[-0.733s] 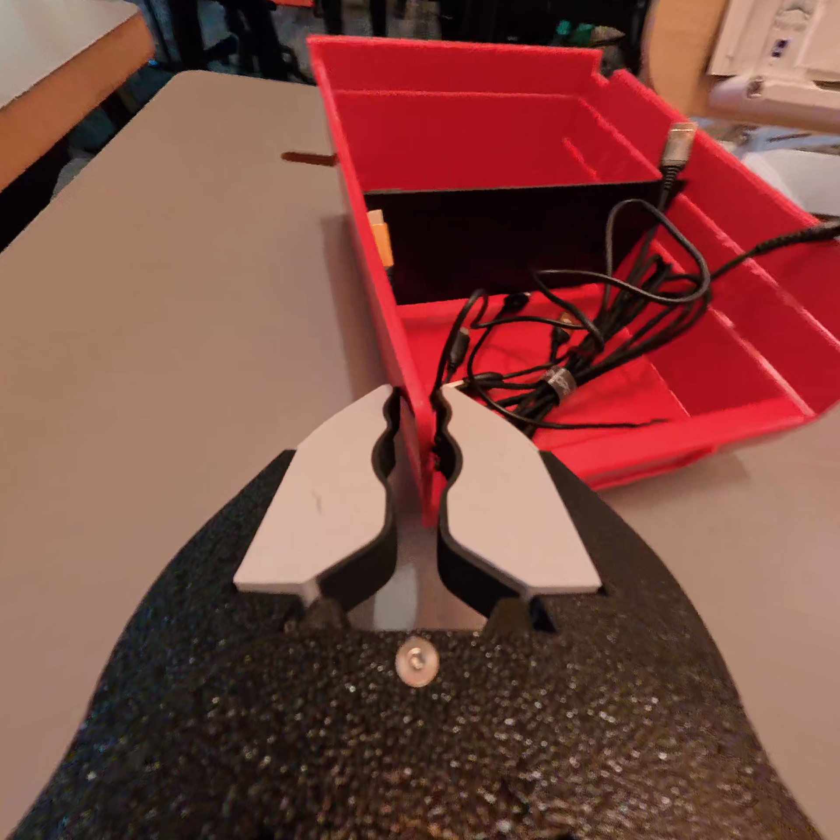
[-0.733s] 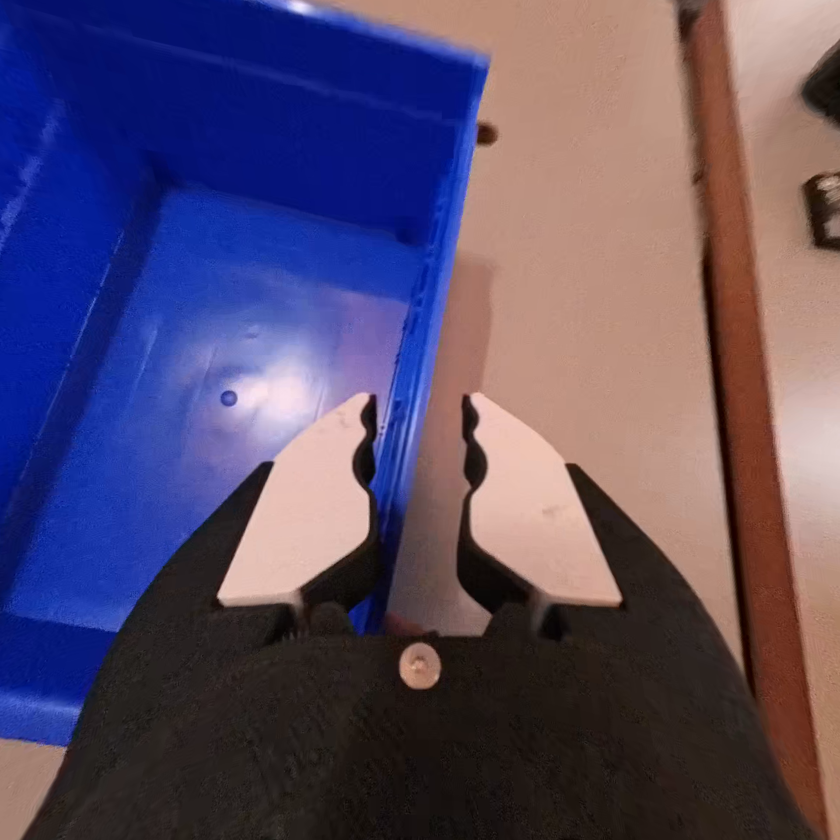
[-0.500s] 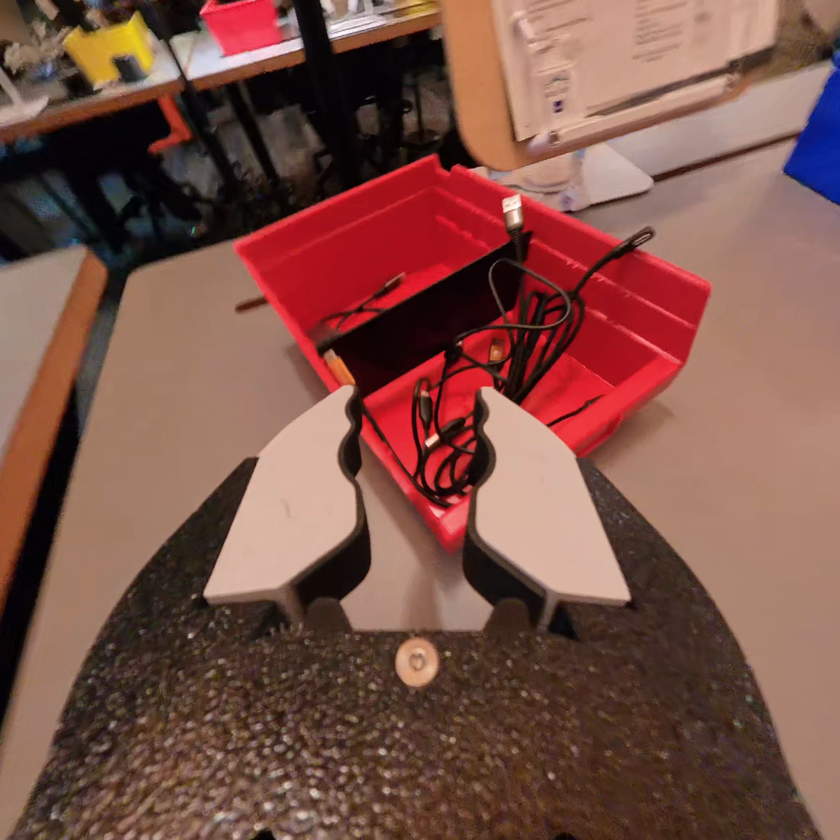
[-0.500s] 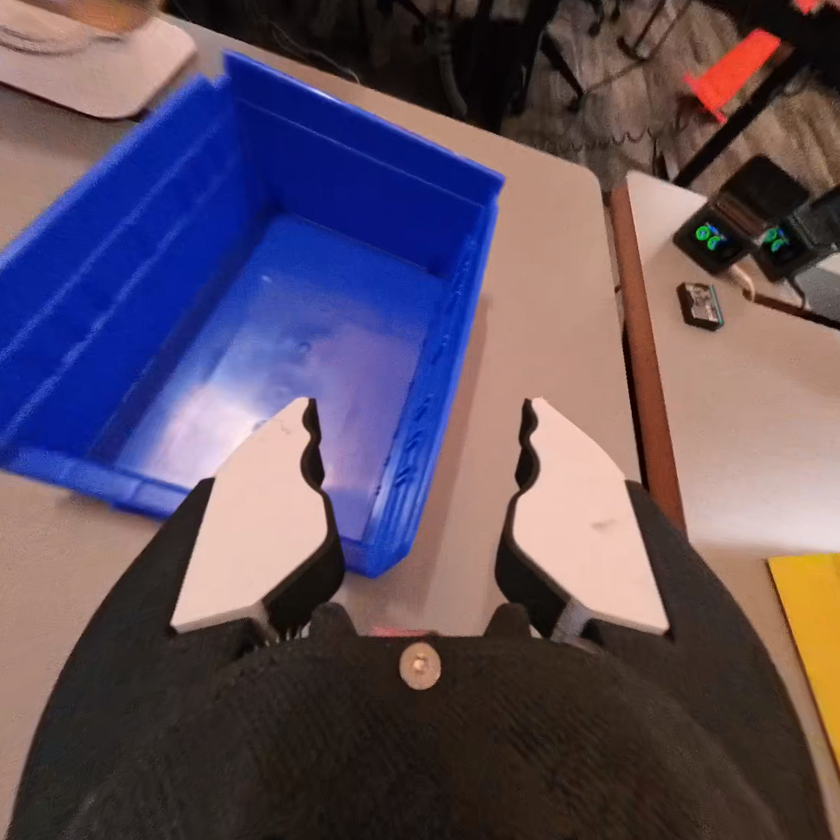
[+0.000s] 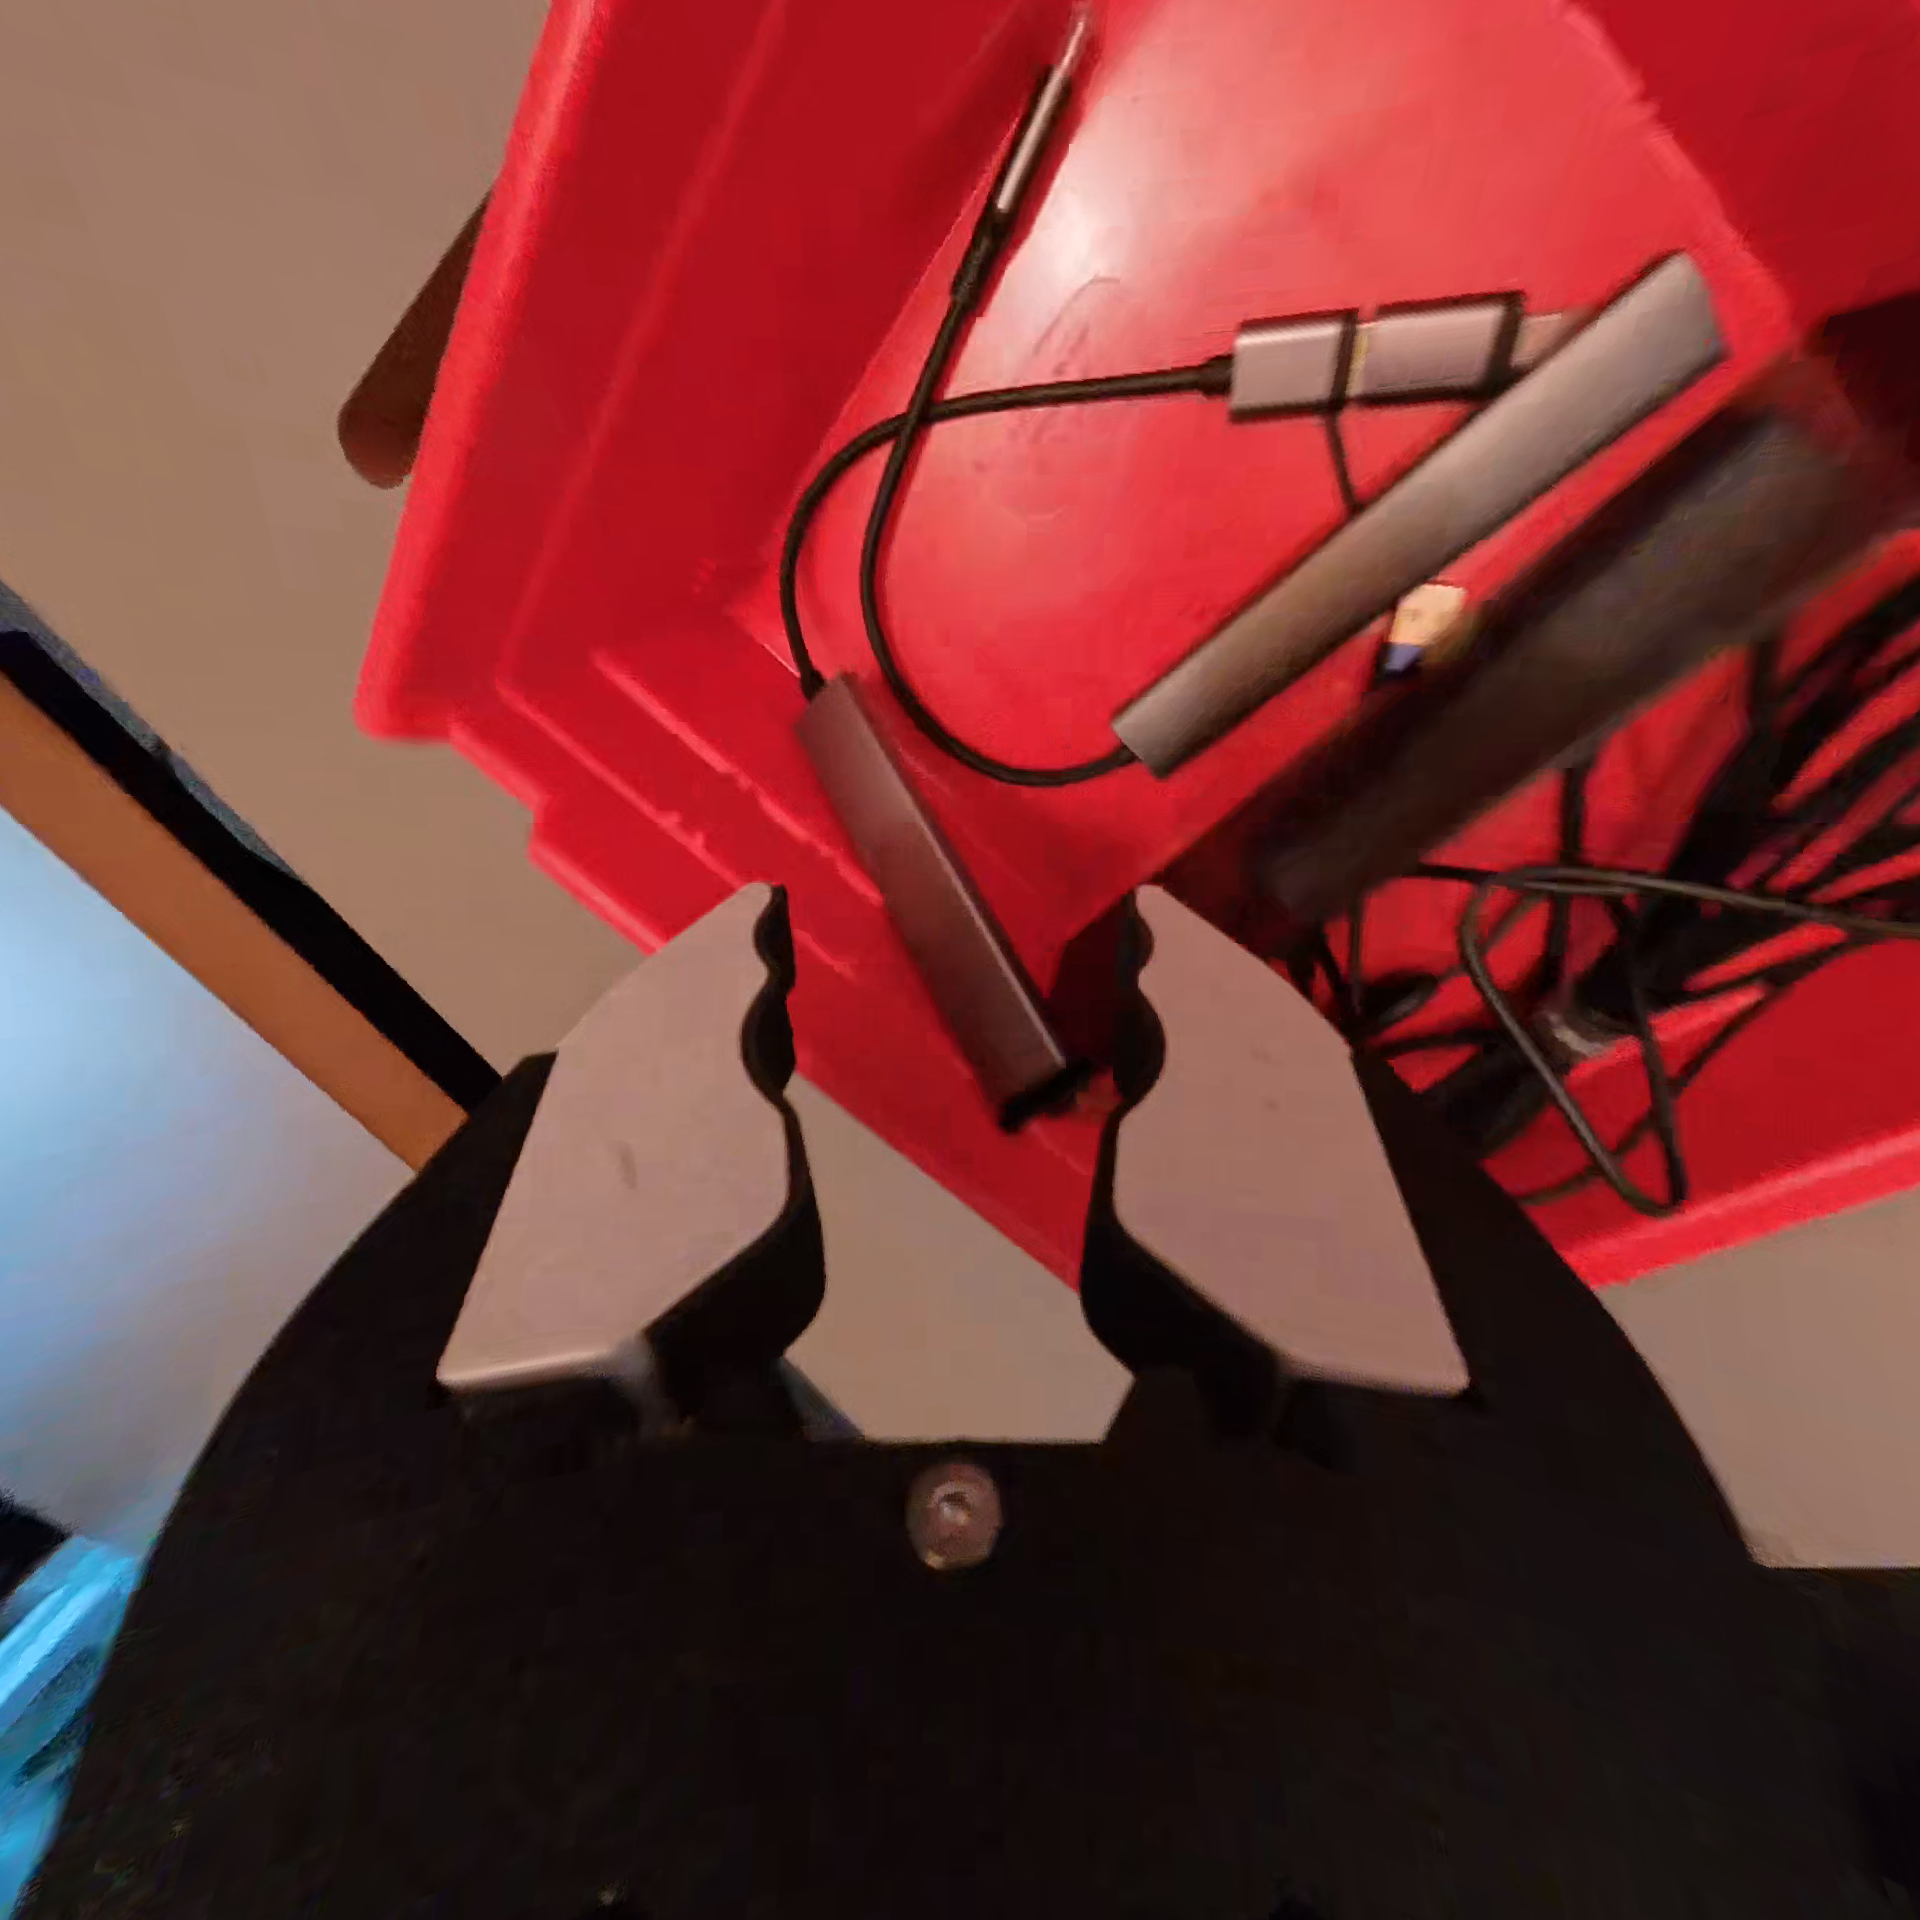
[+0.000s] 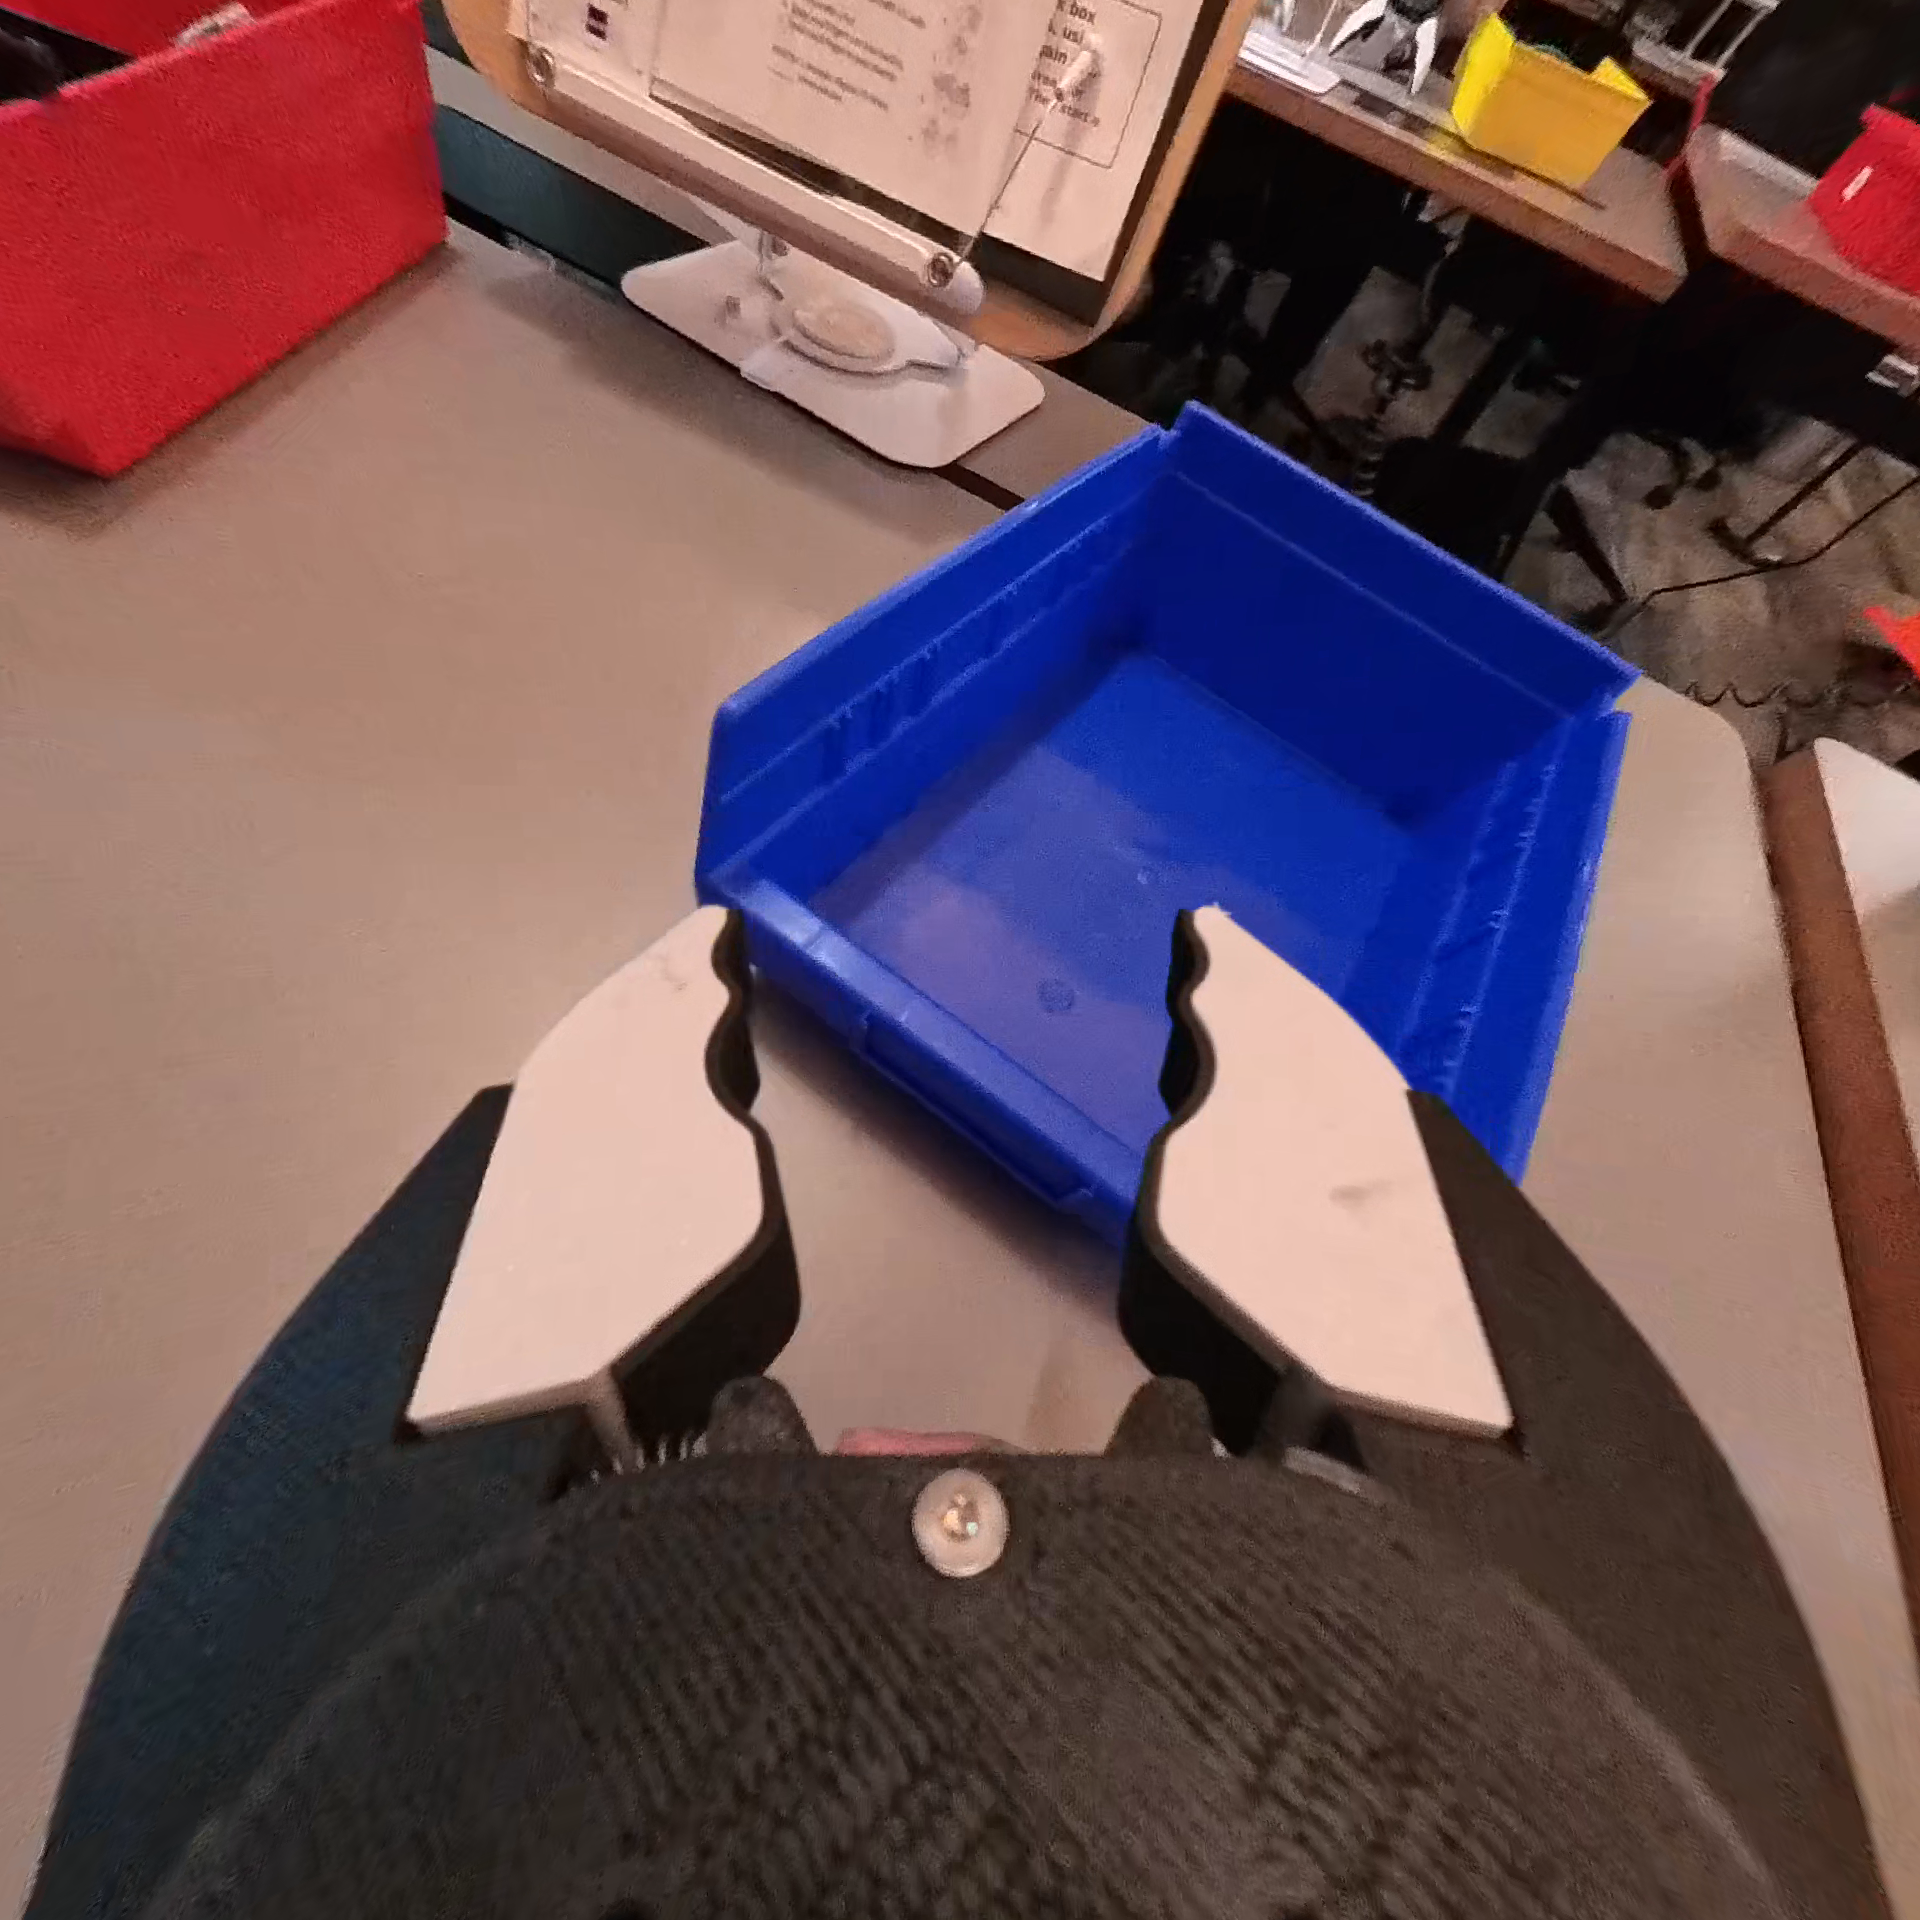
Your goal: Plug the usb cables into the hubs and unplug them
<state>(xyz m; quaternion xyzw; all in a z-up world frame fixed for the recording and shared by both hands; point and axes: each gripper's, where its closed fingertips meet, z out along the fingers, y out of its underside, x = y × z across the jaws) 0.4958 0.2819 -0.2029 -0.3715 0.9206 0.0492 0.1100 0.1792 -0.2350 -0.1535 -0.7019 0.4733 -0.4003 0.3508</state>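
In the left wrist view a red bin (image 5: 644,436) holds two slim grey USB hubs. One hub (image 5: 930,909) lies just ahead of my open, empty left gripper (image 5: 956,904), its near end between my fingertips. The other hub (image 5: 1434,509) lies farther right with grey connectors (image 5: 1371,348) beside it. A tangle of black USB cables (image 5: 1621,987) fills the bin's other compartment behind a dark divider (image 5: 1558,665). My right gripper (image 6: 956,920) is open and empty, hovering over the near edge of an empty blue bin (image 6: 1475,987).
The bins stand on a grey table (image 6: 312,727). The red bin (image 6: 197,218) shows at the far left of the right wrist view. A document stand on a white base (image 6: 862,364) sits at the back. The table's right edge (image 6: 1829,987) borders another table. Across from one pair of fingers to the other is roughly 60 cm.
My left gripper has swung over the red bin and now looks down on the hubs. My right gripper has pulled back from the blue bin's side to its front and opened wider.
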